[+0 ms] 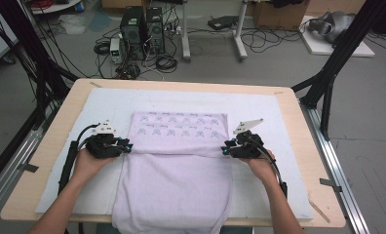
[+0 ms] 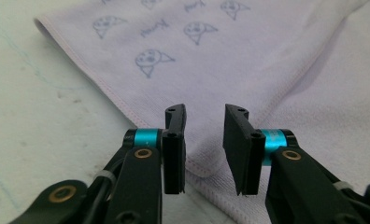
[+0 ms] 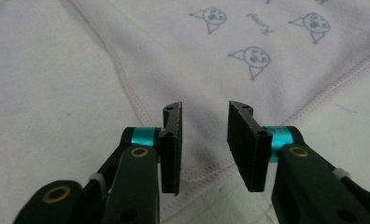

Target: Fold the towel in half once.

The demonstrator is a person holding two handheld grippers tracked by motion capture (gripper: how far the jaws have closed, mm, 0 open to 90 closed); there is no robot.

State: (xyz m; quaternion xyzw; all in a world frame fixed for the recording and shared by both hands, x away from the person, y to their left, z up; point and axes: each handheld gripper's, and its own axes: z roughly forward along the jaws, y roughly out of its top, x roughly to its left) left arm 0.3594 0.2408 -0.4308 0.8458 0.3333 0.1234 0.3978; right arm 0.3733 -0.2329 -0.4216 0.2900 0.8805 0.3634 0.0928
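Note:
A lilac towel (image 1: 179, 170) lies on the white mat, its near part hanging over the table's front edge. Its far part (image 1: 181, 126) shows a printed pattern, and a fold line crosses between my two grippers. My left gripper (image 1: 127, 146) is at the towel's left edge, and in the left gripper view its jaws (image 2: 204, 112) stand apart over the stitched hem of the towel (image 2: 230, 60). My right gripper (image 1: 225, 150) is at the right edge, its jaws (image 3: 204, 109) likewise apart above the hem of the towel (image 3: 211, 60). Neither pair of pads presses the cloth.
A white mat (image 1: 103, 102) covers the wooden table (image 1: 54, 141). Black frame struts (image 1: 327, 73) rise at both sides of the table. Beyond the far edge, computer towers (image 1: 142, 29) and cables sit on the floor.

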